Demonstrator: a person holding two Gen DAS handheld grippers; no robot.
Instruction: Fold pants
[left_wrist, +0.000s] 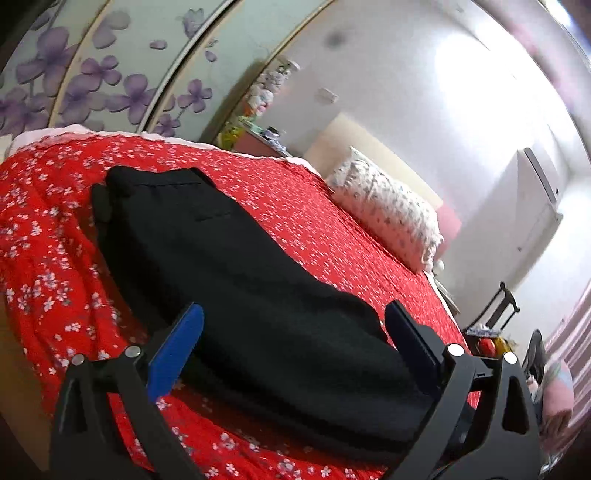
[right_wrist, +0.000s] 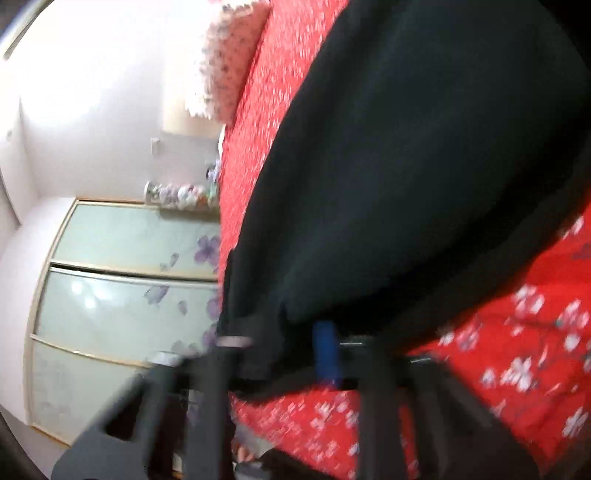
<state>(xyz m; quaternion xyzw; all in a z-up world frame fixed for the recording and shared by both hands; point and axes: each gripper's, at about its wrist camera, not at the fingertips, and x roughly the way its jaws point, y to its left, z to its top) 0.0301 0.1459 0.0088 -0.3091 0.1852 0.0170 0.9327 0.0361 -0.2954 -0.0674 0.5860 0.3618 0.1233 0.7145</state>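
Black pants (left_wrist: 236, 266) lie stretched along a bed with a red flowered cover (left_wrist: 48, 258). In the left wrist view my left gripper (left_wrist: 291, 332) is open, its blue-padded fingers (left_wrist: 177, 343) either side of the near end of the pants, not closed on the cloth. In the blurred, tilted right wrist view the pants (right_wrist: 406, 166) fill the frame, and my right gripper (right_wrist: 295, 354) sits at their edge. One blue pad (right_wrist: 327, 350) shows against the black cloth. The other finger is hidden, and the cloth seems pinched between the fingers.
A flowered pillow (left_wrist: 388, 210) lies at the head of the bed by the white wall. A wardrobe with purple-flower sliding doors (left_wrist: 110, 74) stands beside the bed. A shelf with small items (left_wrist: 262, 107) is behind the bed. A black stand and clutter (left_wrist: 498, 325) are at right.
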